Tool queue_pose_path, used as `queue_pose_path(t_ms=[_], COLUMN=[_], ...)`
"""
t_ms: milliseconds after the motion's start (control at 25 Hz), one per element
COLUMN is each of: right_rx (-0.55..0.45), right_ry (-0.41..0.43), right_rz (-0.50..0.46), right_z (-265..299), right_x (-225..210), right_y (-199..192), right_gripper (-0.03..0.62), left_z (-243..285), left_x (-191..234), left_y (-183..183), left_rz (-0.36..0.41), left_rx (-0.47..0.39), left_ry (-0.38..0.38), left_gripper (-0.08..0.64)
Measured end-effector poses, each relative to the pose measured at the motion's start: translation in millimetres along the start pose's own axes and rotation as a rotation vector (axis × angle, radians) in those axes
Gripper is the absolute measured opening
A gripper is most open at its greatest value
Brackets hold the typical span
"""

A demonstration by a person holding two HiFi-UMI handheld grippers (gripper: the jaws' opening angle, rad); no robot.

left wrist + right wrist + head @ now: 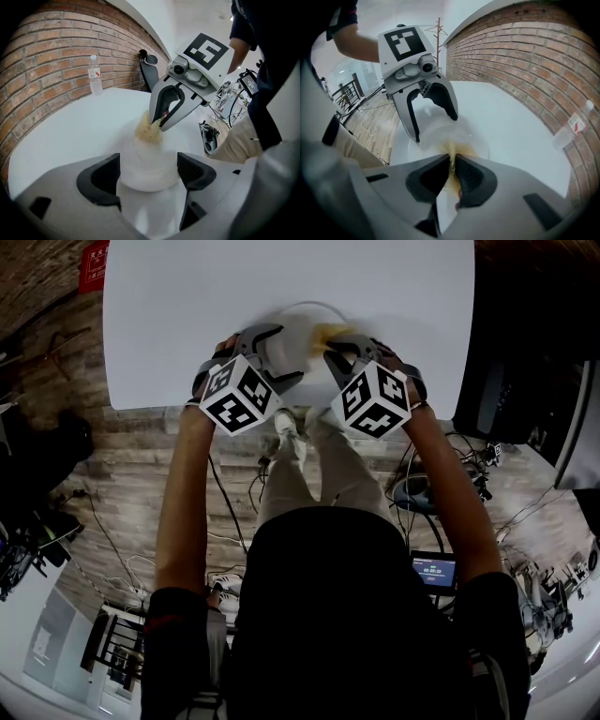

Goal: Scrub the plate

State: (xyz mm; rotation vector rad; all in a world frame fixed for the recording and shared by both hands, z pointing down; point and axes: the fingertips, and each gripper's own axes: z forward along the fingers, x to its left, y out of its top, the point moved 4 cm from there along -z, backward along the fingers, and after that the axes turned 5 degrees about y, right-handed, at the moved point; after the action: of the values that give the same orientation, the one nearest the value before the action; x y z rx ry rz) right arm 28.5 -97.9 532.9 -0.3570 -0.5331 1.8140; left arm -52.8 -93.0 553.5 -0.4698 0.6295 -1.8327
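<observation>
Water bottle [95, 74] upright on white table [70, 126], near brick wall [42, 51]; cables [226, 509] on wood floor [122, 484].

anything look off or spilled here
Nothing stands out: the left gripper grips the plate on the table, the right gripper is shut on a yellow scrubber pressed to it, the bottle stands upright, and no spill shows.
</observation>
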Motion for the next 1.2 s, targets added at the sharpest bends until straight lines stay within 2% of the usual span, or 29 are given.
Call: queue_pose_path(t_ms=[440,1200], right_rx=[0.002,-0.001], right_ry=[0.0,-0.01], right_rz=[0.005,0.005], right_z=[4,2], right_x=[-14,-6], right_y=[8,6], right_gripper=[0.043,0.043], left_z=[-2,-3], left_x=[1,-2], left_y=[0,0], left_rz=[0.002,0.0], left_rx=[-0.003,-0.01], left_ry=[-0.003,0.007], left_gripper=[0.365,0.365])
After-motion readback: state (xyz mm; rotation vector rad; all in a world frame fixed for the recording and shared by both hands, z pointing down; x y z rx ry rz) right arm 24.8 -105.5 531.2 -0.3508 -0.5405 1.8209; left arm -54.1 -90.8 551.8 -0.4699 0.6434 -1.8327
